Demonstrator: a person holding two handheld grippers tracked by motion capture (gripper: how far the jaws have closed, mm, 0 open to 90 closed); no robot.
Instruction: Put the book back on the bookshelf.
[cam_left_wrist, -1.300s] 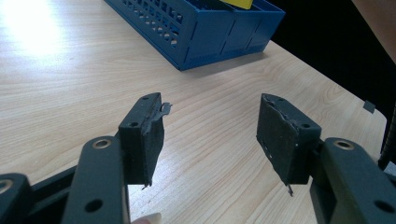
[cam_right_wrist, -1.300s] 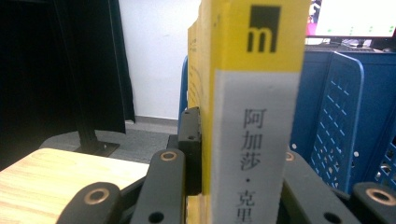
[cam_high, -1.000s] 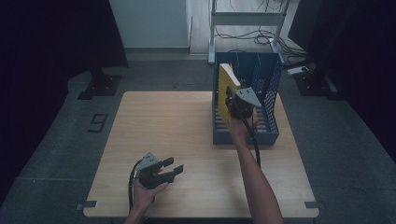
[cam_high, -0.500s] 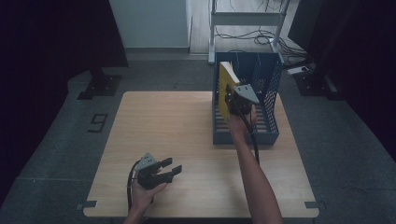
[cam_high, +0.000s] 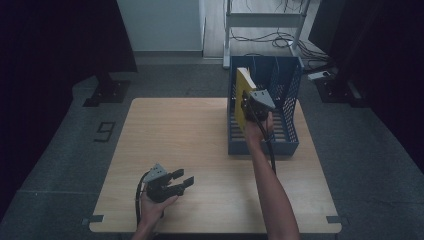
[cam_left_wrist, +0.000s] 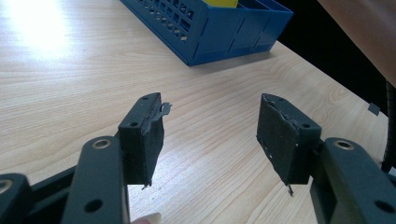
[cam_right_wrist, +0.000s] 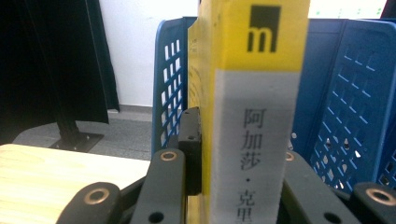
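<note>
Your left gripper (cam_high: 186, 181) sits low over the near left part of the table (cam_high: 175, 130), held in your left hand (cam_high: 152, 205) and pointing toward the right side. Its jaws stand spread with nothing between them; in the left gripper view the two black pads (cam_left_wrist: 142, 137) frame only bare wood, and one pad's facing is frayed along its top edge. Beyond them in that view lies the blue rack's (cam_left_wrist: 219, 28) near corner, well apart from the jaws, with a sliver of yellow showing over its rim.

Moving right, the rack (cam_high: 287, 145) stands on the far right part of the table, a perforated blue file holder with upright dividers and an open slatted base toward you. Your right gripper (cam_high: 246, 107) is up at its left section, your forearm reaching in from the bottom edge with the cable trailing along it. Its jaws are pinching the book (cam_high: 243, 97), a yellow volume held upright on edge, just inside the rack's left wall. In the right gripper view the book's (cam_right_wrist: 254, 93) spine faces the camera: yellow at the top with a black square logo, a grey band below carrying printed characters. The jaws press on both covers. Whether the book's lower edge touches the rack's base, you cannot tell.
</note>
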